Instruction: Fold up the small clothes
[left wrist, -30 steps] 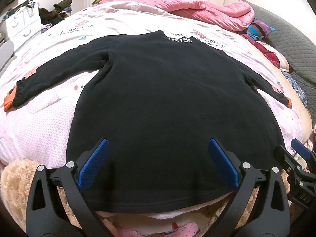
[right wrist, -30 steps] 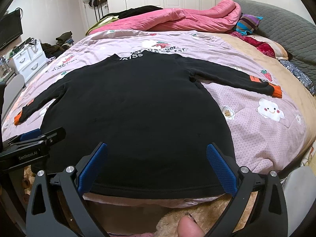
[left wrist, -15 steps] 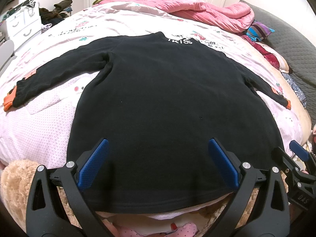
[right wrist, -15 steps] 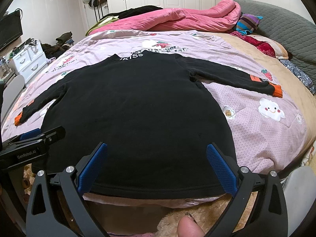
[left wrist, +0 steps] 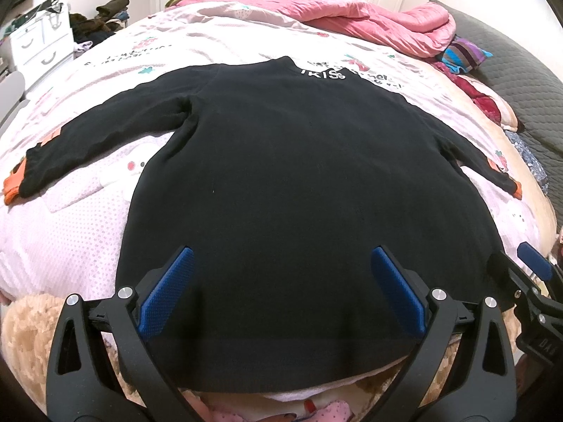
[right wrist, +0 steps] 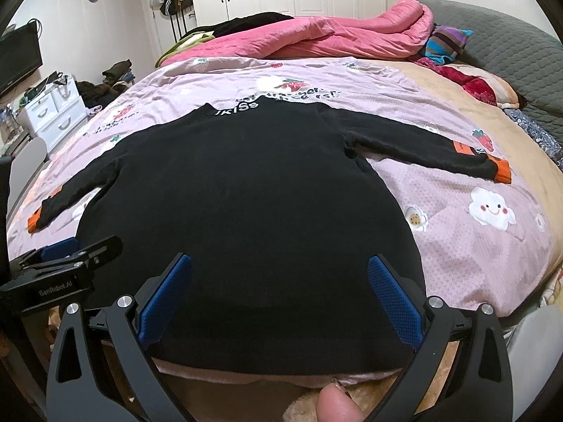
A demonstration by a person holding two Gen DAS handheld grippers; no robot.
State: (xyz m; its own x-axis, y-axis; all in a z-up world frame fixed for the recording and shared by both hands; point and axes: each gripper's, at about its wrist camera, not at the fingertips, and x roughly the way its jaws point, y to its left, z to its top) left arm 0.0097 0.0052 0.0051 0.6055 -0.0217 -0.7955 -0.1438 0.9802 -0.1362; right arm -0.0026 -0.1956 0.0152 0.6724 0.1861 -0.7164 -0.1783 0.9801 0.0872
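A black long-sleeved top (left wrist: 299, 183) with orange cuffs lies flat and spread out on the pink bed cover (left wrist: 70, 232), collar far, hem near; it also shows in the right wrist view (right wrist: 246, 204). My left gripper (left wrist: 281, 288) is open and empty, hovering over the hem's left part. My right gripper (right wrist: 279, 292) is open and empty over the hem's right part. Each gripper shows at the edge of the other's view: the right one (left wrist: 527, 281), the left one (right wrist: 63, 263).
A crumpled pink duvet (right wrist: 316, 38) lies at the far end of the bed. A striped pillow (right wrist: 445, 44) and grey headboard (right wrist: 510, 45) are at the right. White drawers (right wrist: 52, 112) stand at the left. A tan plush toy (left wrist: 24, 337) sits below the hem.
Both grippers stay open over the hem. The views have shifted very slightly; the top has not moved.
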